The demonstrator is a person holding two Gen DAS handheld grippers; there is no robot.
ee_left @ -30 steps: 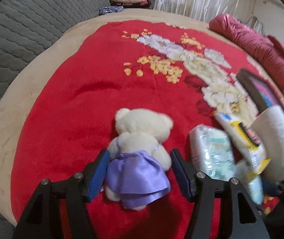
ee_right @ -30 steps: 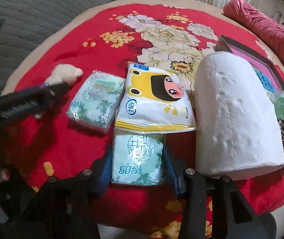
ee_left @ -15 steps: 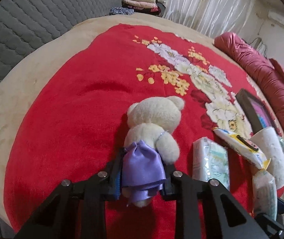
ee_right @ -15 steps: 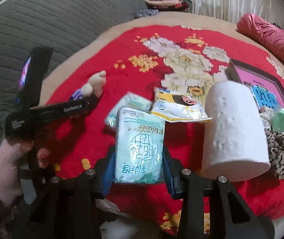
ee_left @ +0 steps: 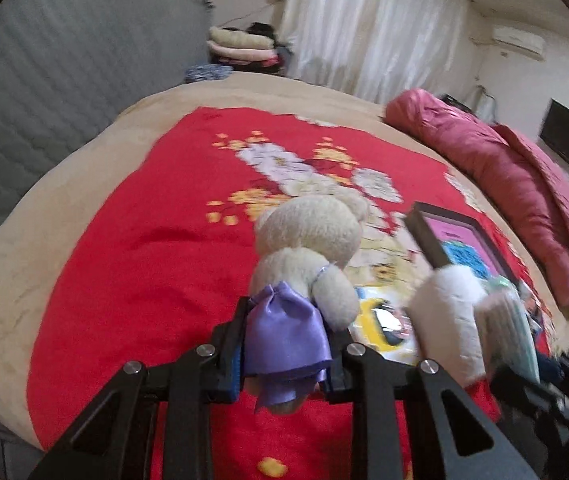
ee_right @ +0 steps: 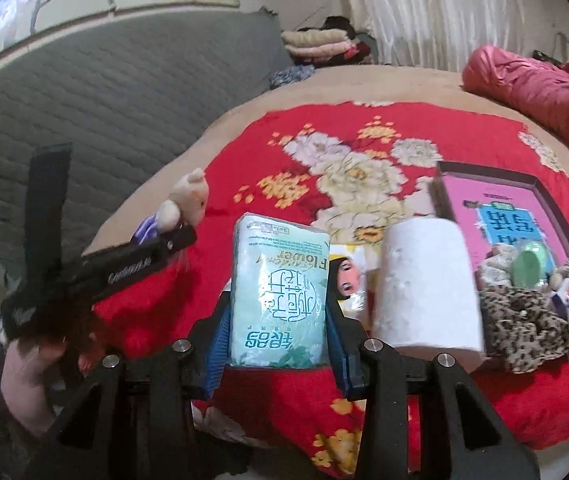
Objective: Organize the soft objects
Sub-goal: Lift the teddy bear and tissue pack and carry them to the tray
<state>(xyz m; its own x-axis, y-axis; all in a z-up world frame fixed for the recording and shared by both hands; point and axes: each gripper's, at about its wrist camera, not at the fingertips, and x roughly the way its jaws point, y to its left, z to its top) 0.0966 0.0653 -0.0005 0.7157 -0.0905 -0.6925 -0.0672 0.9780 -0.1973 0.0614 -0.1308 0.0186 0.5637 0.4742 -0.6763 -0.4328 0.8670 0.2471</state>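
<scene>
Left gripper [ee_left: 284, 348]: jaws clamped on cream plush bear in purple satin skirt [ee_left: 304, 264]. Right gripper [ee_right: 278, 328]: jaws clamped on pale green plastic tissue pack [ee_right: 280, 292], above red floral blanket [ee_right: 324, 152].

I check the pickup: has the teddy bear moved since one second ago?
Yes. The teddy bear, clamped in the left tongs, has risen off the red blanket and now hangs toward the pink box.

A cream teddy bear [ee_left: 308, 240] in a shiny purple skirt is gripped at the skirt, lifted above the red flowered blanket [ee_left: 132, 248], its head pointing away. A pale green pack of tissues [ee_right: 280, 292] is held upright off the blanket, its print upside down. A white paper roll [ee_right: 424, 288] stands just right of it.
</scene>
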